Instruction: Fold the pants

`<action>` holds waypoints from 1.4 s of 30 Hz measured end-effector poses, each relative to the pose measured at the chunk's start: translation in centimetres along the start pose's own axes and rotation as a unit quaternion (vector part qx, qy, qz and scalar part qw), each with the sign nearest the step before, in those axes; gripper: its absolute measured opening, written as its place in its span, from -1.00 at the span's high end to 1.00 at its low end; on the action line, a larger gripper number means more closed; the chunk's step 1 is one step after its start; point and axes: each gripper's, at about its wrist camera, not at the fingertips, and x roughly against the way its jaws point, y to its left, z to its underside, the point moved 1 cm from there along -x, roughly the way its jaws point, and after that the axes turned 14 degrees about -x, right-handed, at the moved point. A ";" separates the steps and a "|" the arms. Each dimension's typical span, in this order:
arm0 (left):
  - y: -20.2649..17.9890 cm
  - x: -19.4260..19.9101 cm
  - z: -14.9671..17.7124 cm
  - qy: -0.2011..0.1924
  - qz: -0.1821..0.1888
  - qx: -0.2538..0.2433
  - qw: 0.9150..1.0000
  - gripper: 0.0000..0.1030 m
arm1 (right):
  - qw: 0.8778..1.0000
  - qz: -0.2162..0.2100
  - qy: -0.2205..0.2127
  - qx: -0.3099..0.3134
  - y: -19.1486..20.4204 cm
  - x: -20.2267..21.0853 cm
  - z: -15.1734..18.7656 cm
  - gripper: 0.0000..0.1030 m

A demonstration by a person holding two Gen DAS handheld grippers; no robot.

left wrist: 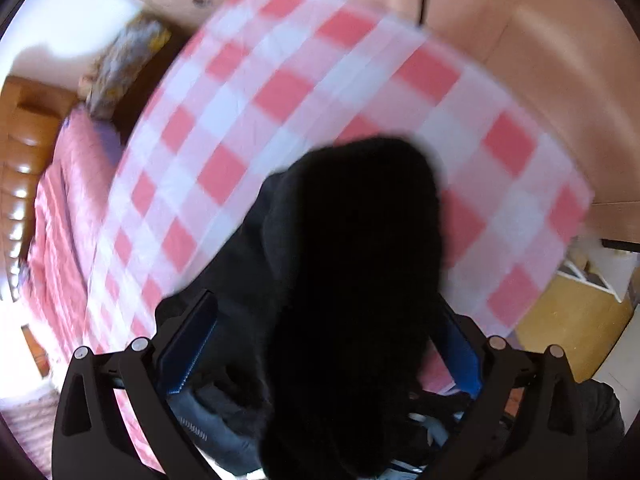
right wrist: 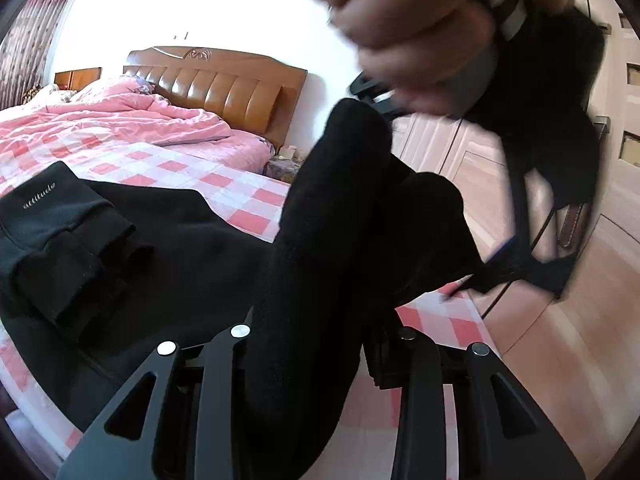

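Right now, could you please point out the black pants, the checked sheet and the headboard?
black pants [right wrist: 320,216]: right wrist view, on the raised bunched fabric.
checked sheet [left wrist: 280,92]: left wrist view, on its flat middle.
headboard [right wrist: 224,92]: right wrist view, on the padded panel.

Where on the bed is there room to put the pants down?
The checked sheet is bare between the black pants and the pink quilt by the headboard. The near side is crowded: pants cover it, and a raised black fold sits between the right gripper fingers.
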 end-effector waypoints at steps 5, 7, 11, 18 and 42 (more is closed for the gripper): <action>0.6 -2.6 1.6 0.018 0.053 0.005 0.998 0.49 | 1.000 -0.008 0.007 -0.012 -0.3 0.1 0.8 0.32; 0.3 -2.1 2.5 -0.016 0.054 0.002 0.998 0.54 | 0.999 -0.023 0.018 -0.039 -0.7 0.0 1.2 -0.28; 1.4 0.6 5.6 -0.087 0.068 0.038 0.993 0.56 | 0.993 -0.077 0.049 -0.076 0.1 -0.1 2.5 -0.89; 6.9 6.4 17.0 -0.225 0.103 0.137 0.959 0.57 | 0.990 -0.108 0.088 -0.018 6.5 -1.2 3.6 -0.89; 18.3 -20.4 53.1 -0.438 0.297 0.447 0.721 0.47 | 0.990 -0.038 0.057 0.121 13.3 0.6 3.9 -0.90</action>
